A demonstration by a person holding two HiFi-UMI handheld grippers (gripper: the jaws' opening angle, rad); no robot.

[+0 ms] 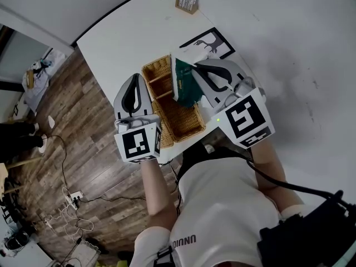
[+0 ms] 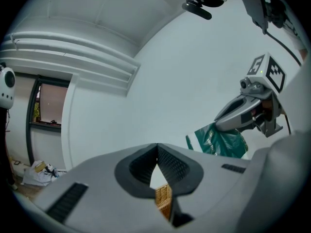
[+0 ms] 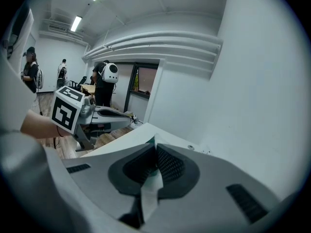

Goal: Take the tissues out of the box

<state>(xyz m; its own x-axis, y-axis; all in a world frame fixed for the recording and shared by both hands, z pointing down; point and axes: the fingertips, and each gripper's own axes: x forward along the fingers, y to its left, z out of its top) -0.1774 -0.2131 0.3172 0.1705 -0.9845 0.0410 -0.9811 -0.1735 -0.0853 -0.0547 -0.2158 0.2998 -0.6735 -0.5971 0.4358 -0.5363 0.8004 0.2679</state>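
Note:
A green tissue pack (image 1: 186, 85) hangs in the air above the wicker basket (image 1: 161, 67), with a white tissue (image 1: 188, 54) sticking out of its top. My right gripper (image 1: 196, 65) is shut on that tissue. In the right gripper view the white tissue (image 3: 150, 193) runs down between the closed pads of that gripper (image 3: 155, 152). My left gripper (image 1: 135, 78) is to the left of the pack, level over the basket's left edge, shut and holding nothing. From the left gripper (image 2: 157, 152) I see the pack (image 2: 221, 142) dangling under the right gripper (image 2: 228, 120).
The basket has several compartments and sits at the near edge of a white table (image 1: 128, 32). Behind it lie a framed bird picture (image 1: 214, 42) and a small wooden holder (image 1: 187, 1). Wood floor with cables lies to the left. People stand far off in the right gripper view.

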